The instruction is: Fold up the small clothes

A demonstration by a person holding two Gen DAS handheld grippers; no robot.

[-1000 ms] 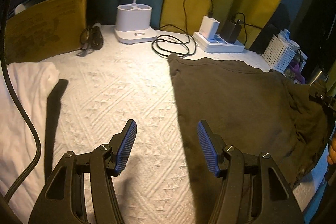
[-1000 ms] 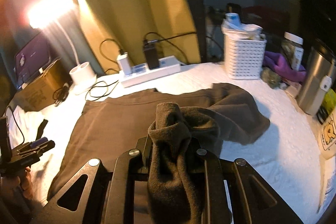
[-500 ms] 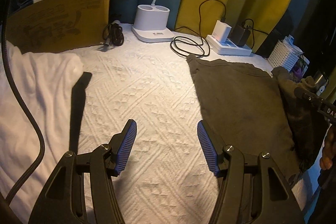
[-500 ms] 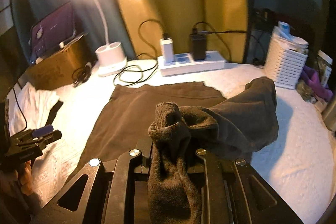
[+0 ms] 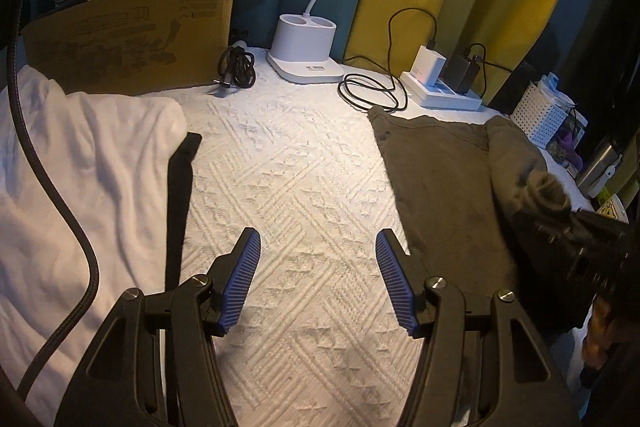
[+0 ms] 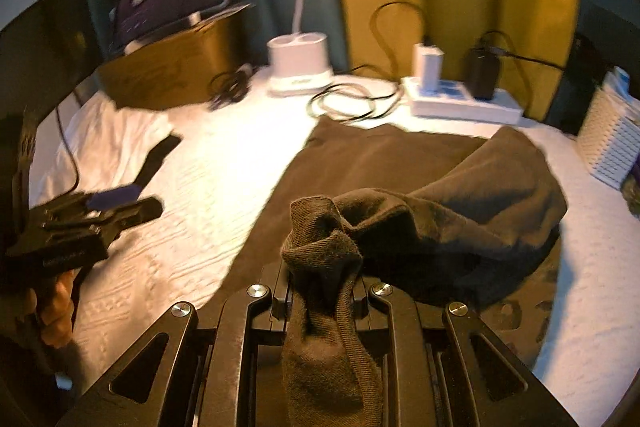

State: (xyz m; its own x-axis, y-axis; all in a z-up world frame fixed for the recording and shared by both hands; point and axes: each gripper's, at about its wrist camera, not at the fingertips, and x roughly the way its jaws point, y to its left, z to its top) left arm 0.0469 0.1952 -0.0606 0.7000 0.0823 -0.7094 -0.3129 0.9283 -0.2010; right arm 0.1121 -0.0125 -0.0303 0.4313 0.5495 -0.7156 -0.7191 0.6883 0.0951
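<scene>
A bunched fold of the brown garment [image 6: 440, 211] is gripped by the right gripper [image 6: 320, 291]; the left gripper [image 5: 318, 279] is held spread above the white cover [image 5: 288, 163].

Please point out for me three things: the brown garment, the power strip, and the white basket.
Brown garment [image 6: 352, 167]: right wrist view, on the flat part lying on the bed.
Power strip [image 5: 444, 99]: left wrist view, on its white body below the chargers.
White basket [image 5: 538, 119]: left wrist view, on its perforated front wall.
</scene>
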